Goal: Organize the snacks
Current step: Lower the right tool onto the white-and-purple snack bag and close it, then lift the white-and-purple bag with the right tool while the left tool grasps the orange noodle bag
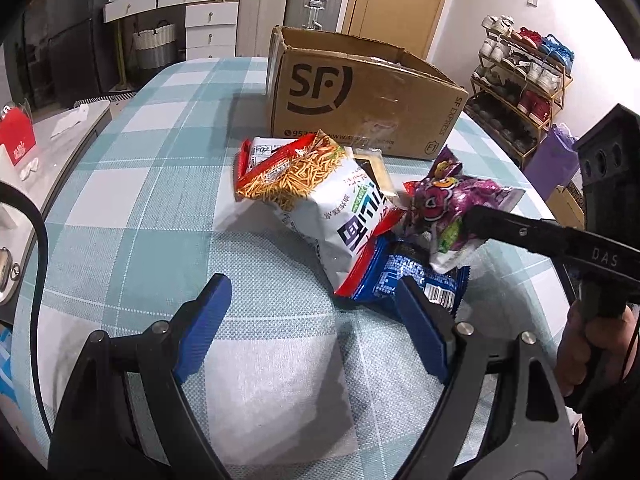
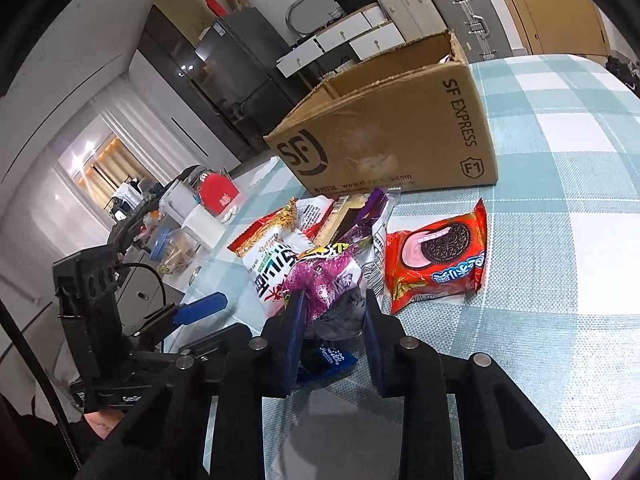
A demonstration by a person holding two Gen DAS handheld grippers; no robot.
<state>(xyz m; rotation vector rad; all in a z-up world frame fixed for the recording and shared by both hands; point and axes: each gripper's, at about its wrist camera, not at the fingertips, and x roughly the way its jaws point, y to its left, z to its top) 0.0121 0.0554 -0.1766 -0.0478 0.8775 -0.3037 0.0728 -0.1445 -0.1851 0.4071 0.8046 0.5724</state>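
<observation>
Between the right gripper's (image 2: 332, 316) blue pads, a crinkly purple foil snack bag (image 2: 326, 280) is being pinched tight.
Left gripper (image 1: 308, 308) is hovering wide open, holding nothing, over the checked tablecloth (image 1: 140, 184); snacks are lying heaped before the open brown cardboard box (image 1: 360, 96), red cookie packet (image 2: 436, 256) beside them.

bench (image 1: 140, 200) wearing a pale teal and white check. box (image 1: 372, 104) showing brown card with black lettering. one packet (image 2: 328, 280) showing glittery purple, another (image 2: 438, 260) red with a black biscuit, a third (image 1: 404, 280) blue, a fourth (image 1: 320, 200) white and orange. both tools, left (image 1: 316, 304) and right (image 2: 332, 320), showing blue pads on black.
</observation>
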